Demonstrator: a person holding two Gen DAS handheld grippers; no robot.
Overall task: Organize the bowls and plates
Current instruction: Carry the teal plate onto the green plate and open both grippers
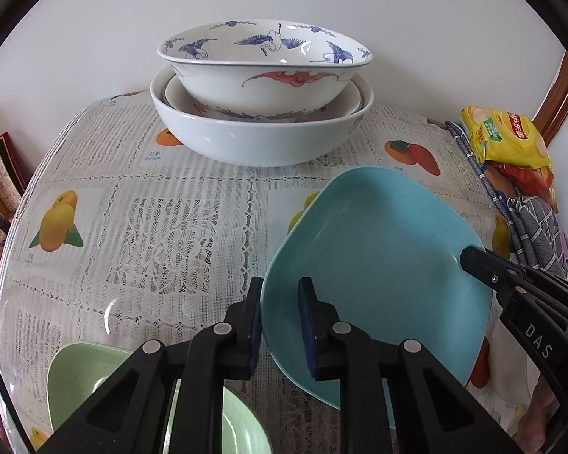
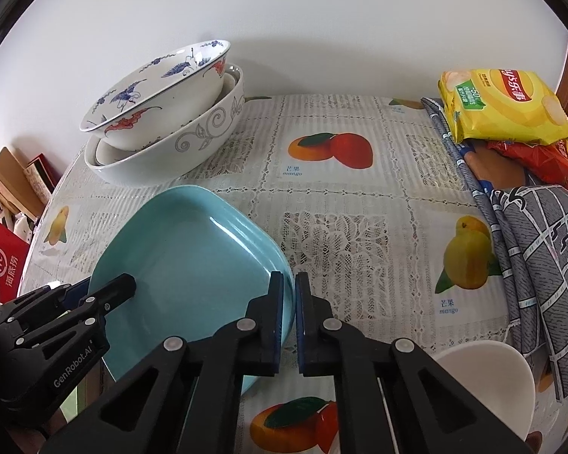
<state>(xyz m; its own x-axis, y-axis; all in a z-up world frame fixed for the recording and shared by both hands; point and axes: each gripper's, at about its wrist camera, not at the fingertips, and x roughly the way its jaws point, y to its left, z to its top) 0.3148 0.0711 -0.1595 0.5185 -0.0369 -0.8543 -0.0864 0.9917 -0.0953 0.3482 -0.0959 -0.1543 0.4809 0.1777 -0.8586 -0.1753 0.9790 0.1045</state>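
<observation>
Both pinched on opposite rims of the blue square plate [image 1: 375, 265]: left gripper [image 1: 280, 325]; right gripper [image 2: 289, 317]; ready for a balanced, level lift.

Open tablecloth [image 2: 340, 234] fills the right-wrist frame's middle, hemmed by stacked bowls [image 2: 163, 113] upper left, snack bags [image 2: 503, 109] upper right and a white bowl [image 2: 484, 386] lower right.

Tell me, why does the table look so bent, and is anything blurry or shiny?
Left wrist view: the fisheye lens bows the lace fruit-print tablecloth, black corners frame it, all sharp. Right wrist view: same bulge, soft daylight, a glare streak on the square turquoise plate, faint shadows.
</observation>
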